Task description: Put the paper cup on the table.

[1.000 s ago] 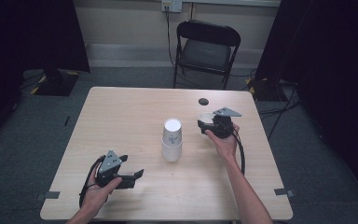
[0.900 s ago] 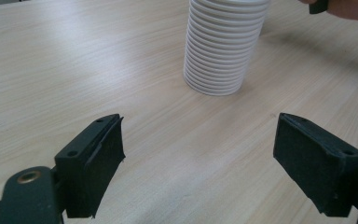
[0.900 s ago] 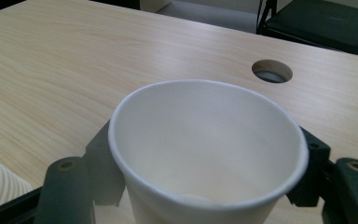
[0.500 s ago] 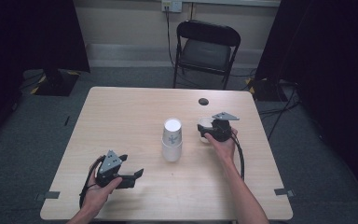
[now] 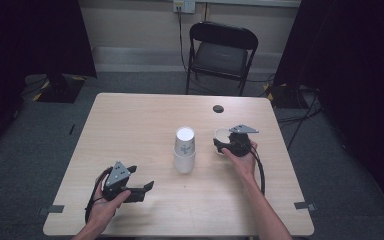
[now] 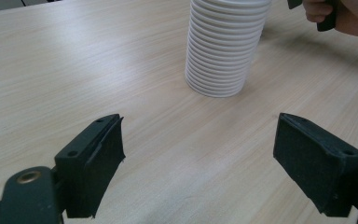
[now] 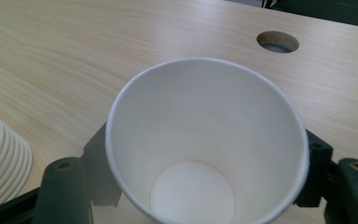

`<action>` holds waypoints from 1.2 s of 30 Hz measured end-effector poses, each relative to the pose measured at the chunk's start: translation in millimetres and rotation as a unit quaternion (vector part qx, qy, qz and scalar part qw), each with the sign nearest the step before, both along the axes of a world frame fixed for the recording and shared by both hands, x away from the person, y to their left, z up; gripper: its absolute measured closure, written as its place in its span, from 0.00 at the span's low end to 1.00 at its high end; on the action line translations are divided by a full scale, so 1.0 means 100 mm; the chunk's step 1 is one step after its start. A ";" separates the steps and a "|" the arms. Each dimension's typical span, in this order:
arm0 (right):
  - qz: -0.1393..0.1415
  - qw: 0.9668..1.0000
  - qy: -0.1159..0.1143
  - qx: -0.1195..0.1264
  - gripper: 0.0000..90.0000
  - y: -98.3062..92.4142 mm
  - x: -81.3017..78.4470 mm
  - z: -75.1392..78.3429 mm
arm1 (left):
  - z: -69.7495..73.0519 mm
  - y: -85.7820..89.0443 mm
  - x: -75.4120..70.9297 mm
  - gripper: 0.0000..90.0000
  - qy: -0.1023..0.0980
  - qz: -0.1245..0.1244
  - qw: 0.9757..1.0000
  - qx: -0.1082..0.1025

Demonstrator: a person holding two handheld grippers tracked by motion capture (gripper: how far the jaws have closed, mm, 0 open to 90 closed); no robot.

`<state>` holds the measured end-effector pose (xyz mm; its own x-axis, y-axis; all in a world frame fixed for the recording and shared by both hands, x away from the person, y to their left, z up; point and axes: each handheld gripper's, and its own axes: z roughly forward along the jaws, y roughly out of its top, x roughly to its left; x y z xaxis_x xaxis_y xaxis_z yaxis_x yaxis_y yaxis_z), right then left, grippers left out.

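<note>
On the desk (image 5: 130, 125) an upside-down stack of cups (image 5: 184, 150) stood mid-desk. Just right of it the right gripper (image 7: 205, 186) clasped a single paper cup (image 7: 205, 140) low on its wall, jaws half closed; light and easily crushed, it likely needed gentle pressure. The left gripper (image 6: 200, 158) gaped wide, holding nothing.

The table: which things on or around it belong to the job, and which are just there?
In use: single paper cup gripped by the right gripper; upside-down stack of cups; left gripper, open, empty.
Just there: cable hole in the table; folding chair.
</note>
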<state>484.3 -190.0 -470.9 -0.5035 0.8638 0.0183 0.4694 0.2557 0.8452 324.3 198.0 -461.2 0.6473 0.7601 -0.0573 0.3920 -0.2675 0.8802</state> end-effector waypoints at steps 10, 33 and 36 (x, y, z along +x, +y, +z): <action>0.007 1.000 0.010 -0.003 0.28 -0.02 -0.03 -0.03 | 0.00 -0.01 -0.01 0.17 -0.002 -0.004 1.000 0.000; 0.019 0.999 0.038 0.027 0.15 -0.08 -0.12 -0.02 | 0.02 0.04 0.00 0.17 -0.004 0.004 1.000 -0.005; 0.021 0.999 0.027 0.032 0.15 -0.12 -0.18 0.04 | 0.02 0.05 0.00 0.18 -0.004 0.004 1.000 -0.003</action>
<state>466.6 -202.3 -466.8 -0.5369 0.8375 0.1014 0.5042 0.2222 0.8345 324.5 202.7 -459.1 0.6414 0.7651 -0.0571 0.3874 -0.2587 0.8849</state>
